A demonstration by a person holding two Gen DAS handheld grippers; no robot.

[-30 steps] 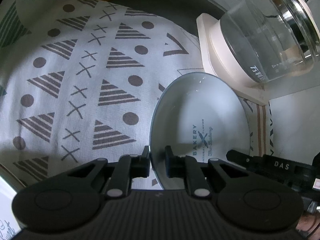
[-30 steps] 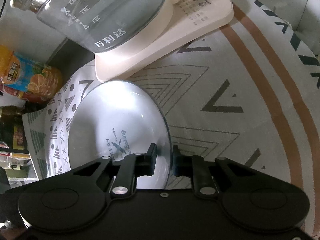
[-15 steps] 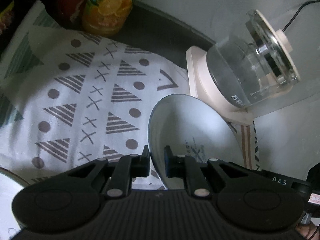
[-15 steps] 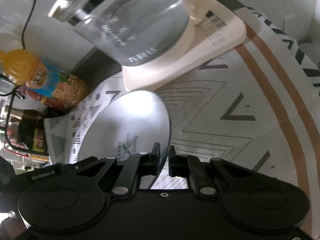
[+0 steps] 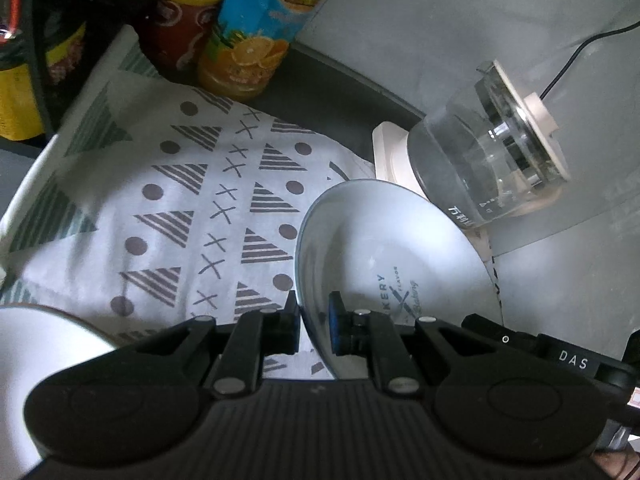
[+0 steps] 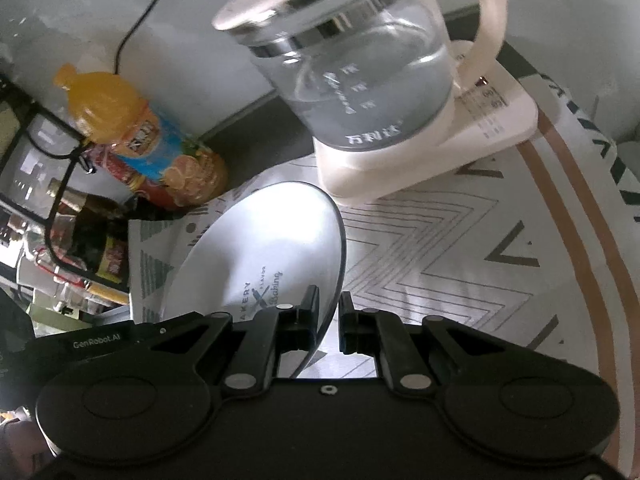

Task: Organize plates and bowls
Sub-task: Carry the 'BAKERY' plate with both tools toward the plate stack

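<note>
plate (image 5: 384, 256) sits tilted above the patterned cloth (image 5: 192, 200), near the glass kettle (image 5: 480, 152). your left claw (image 5: 314, 320) clamps its left rim, your right claw (image 6: 329, 316) clamps the opposite rim. a second white dish (image 5: 36, 344) shows at lower left.

Glass kettle (image 6: 360, 80) seated on cream base (image 6: 460, 152); orange juice bottle (image 6: 148, 148) placed left; patterned cloth (image 5: 180, 208) spread beneath.
</note>
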